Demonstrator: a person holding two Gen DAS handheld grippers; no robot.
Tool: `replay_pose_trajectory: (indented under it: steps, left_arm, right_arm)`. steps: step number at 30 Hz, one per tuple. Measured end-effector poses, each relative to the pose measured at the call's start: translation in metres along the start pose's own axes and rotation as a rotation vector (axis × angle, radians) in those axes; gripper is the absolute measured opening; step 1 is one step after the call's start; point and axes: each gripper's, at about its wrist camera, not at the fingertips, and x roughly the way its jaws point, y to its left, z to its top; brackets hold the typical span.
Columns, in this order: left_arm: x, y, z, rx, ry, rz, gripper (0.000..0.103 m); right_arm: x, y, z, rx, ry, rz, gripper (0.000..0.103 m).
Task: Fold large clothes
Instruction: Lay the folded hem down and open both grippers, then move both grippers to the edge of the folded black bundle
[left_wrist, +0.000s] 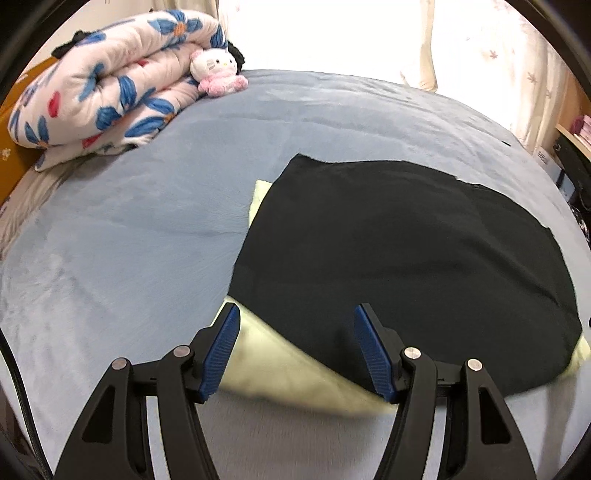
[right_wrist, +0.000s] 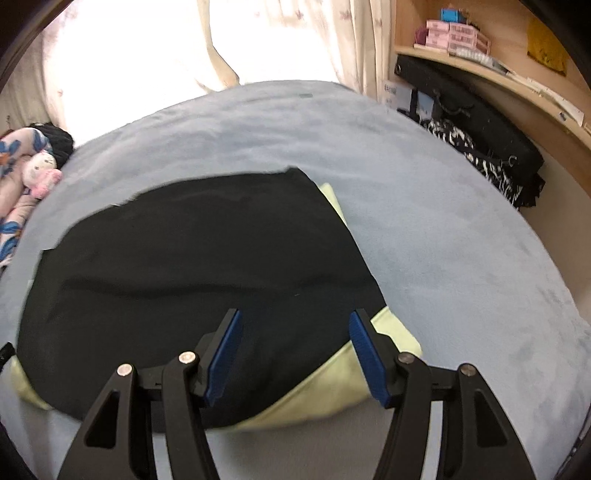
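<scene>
Left gripper: jaws stood apart, blue pads bare, nothing between them; it hung above the near left corner of the folded garment. Right gripper: likewise parted and empty, poised over the near right corner. Black garment: lay folded flat on the blue-grey bed cover, roughly centred toward the near edge. Pale yellow cloth: lay beneath the black garment, its edges showing along the near side and at the far left corner. Floral quilt: rolled at the far left of the bed, a pink plush toy resting against it. Wooden shelf: stood beside the bed's right side.
</scene>
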Motion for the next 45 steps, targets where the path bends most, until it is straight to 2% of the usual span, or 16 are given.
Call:
replay_pose_trajectory:
  steps: [10, 15, 20, 29, 32, 38, 45]
  left_arm:
    - [-0.092, -0.002, -0.041, 0.011, -0.007, -0.094, 0.063]
    - [-0.124, 0.000, -0.056, 0.007, -0.026, -0.140, 0.063]
    - [-0.138, 0.006, -0.072, -0.011, -0.017, -0.195, 0.064]
    - [-0.106, 0.021, -0.098, -0.101, 0.094, -0.290, 0.064]
    - [-0.086, 0.028, -0.107, -0.150, 0.127, -0.363, 0.064]
    - [-0.038, 0.041, -0.112, -0.292, 0.144, -0.497, 0.064]
    - [0.017, 0.039, -0.094, -0.391, 0.125, -0.559, 0.064]
  right_arm:
    - [-0.106, 0.034, -0.035, -0.037, -0.087, 0.156, 0.060]
    - [-0.131, 0.049, -0.053, -0.078, -0.112, 0.204, 0.060]
    - [-0.140, 0.064, -0.074, -0.110, -0.098, 0.244, 0.060]
    - [-0.124, 0.083, -0.105, -0.134, -0.032, 0.255, 0.060]
    - [-0.116, 0.089, -0.112, -0.150, -0.023, 0.252, 0.060]
    - [-0.099, 0.100, -0.117, -0.179, -0.012, 0.261, 0.060]
    - [-0.074, 0.105, -0.114, -0.187, 0.006, 0.268, 0.060]
